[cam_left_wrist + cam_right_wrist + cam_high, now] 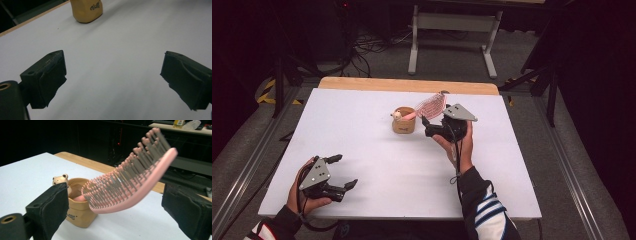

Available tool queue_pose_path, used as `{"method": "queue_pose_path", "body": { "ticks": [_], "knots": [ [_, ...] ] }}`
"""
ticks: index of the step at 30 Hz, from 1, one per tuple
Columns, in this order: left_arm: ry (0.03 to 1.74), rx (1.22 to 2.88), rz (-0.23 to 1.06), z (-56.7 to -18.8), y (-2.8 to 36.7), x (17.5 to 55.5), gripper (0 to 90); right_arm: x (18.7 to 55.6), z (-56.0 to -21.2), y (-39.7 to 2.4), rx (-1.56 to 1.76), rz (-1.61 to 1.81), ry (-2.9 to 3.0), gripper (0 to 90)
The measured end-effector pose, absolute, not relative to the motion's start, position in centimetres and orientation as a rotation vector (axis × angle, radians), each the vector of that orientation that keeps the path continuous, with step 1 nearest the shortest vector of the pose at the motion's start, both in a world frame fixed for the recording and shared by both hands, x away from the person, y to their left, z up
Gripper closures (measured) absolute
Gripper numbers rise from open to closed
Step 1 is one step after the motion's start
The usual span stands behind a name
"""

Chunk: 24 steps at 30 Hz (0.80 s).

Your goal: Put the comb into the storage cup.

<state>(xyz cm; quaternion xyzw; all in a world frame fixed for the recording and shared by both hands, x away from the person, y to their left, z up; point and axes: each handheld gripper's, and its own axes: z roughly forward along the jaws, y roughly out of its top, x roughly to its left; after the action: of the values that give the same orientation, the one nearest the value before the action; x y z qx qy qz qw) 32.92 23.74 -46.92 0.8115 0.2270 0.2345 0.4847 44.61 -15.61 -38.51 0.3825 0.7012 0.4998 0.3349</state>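
A tan cup [403, 122] with a small bear figure [60, 180] on its rim stands near the middle of the white table [387, 165]. A pink hairbrush [430, 105] has its handle down in the cup and its bristled head leaning up and out to the right. My right gripper [432, 125] is open just right of the cup. In the right gripper view the brush head [130, 177] hangs between and beyond the spread jaws, untouched, with the cup [80, 212] behind the left jaw. My left gripper [343, 171] rests open at the table's front left, holding nothing, with the cup [87, 10] far ahead of it.
A wooden strip [407, 85] runs along the table's far edge. On the floor beyond it stand a white desk frame [452, 30] and loose cables [367, 50]. Dark stands flank the table at both sides.
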Motion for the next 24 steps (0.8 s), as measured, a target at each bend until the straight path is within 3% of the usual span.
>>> {"method": "queue_pose_path", "body": {
  "ticks": [24],
  "knots": [
    [0.549, 1.981, 0.579, -46.9, 23.8, 32.9, 7.1, 42.0, -38.0, -17.7, 0.942, 1.307, 1.786, 7.4]
  ]
}}
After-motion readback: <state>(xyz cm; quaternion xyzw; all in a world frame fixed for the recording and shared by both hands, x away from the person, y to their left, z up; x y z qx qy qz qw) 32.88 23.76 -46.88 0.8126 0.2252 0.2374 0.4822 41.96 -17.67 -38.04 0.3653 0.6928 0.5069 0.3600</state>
